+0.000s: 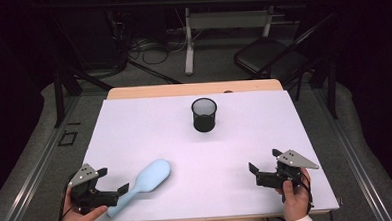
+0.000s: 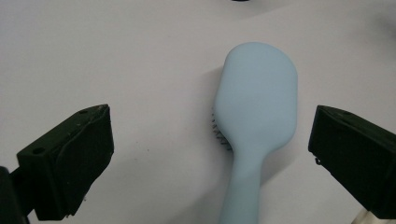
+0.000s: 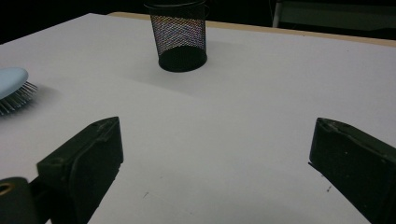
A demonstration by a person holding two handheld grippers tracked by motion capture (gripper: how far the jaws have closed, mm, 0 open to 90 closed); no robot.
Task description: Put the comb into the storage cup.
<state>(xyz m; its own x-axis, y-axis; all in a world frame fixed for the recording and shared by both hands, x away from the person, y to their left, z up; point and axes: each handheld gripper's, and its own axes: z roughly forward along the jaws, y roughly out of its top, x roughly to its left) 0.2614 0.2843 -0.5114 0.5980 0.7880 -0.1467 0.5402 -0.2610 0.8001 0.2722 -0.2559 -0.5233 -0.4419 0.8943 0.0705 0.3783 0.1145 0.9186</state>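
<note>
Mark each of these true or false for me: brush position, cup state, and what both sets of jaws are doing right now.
1. The blue hairbrush lies bristles down on the table. True.
2. The left gripper is clamped on the brush handle. False: its jaws stand open, the handle between them untouched.
3. The black mesh cup stands upright. True.
4. The brush is inside the cup. False: it lies apart, nearer the person.
5. The right gripper holds the cup. False: open, holding nothing.

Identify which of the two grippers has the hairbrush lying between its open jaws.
The left gripper: the light blue hairbrush lies between its jaws. The right gripper has bare table between its jaws.
</note>
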